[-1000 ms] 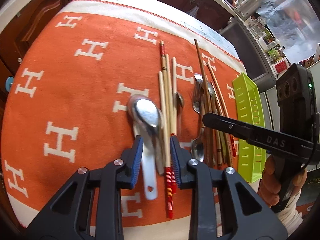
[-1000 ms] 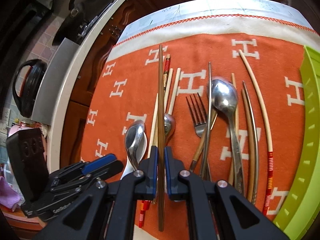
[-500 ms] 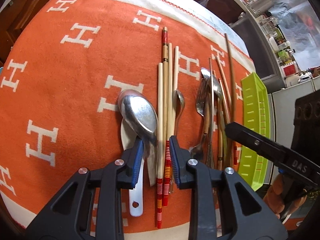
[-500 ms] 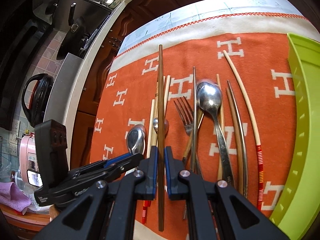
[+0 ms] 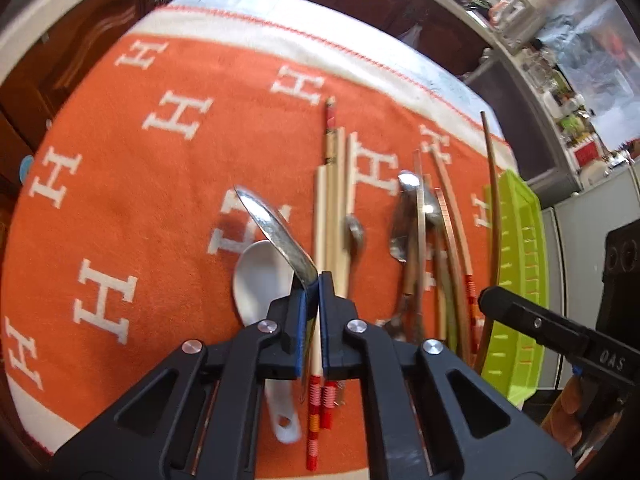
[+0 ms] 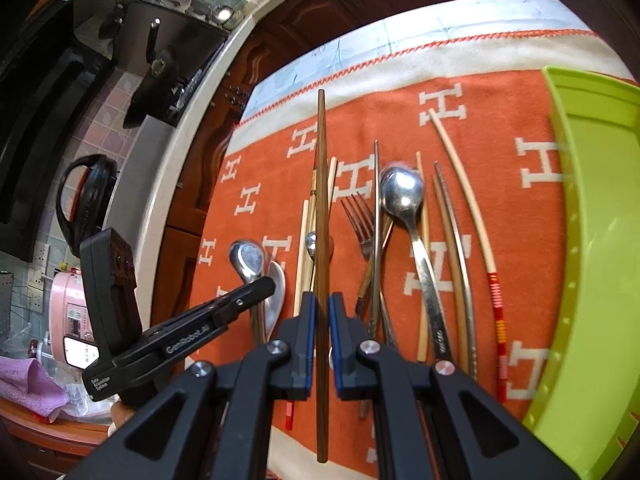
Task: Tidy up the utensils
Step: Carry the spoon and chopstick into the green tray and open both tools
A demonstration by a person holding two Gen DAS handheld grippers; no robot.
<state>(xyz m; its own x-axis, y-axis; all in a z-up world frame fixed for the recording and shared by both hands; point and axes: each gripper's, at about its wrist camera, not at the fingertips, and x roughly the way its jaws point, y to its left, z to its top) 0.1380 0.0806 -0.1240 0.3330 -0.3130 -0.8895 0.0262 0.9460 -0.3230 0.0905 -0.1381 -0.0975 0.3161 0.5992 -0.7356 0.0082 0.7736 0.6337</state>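
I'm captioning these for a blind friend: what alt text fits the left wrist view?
The left gripper pinches a metal spoon, tilted up over a white spoon on an orange cloth. Chopsticks and cutlery lie alongside; a green tray sits right.

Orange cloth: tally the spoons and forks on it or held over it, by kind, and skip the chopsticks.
Metal spoons: 3
White spoon: 1
Fork: 1
Total: 5
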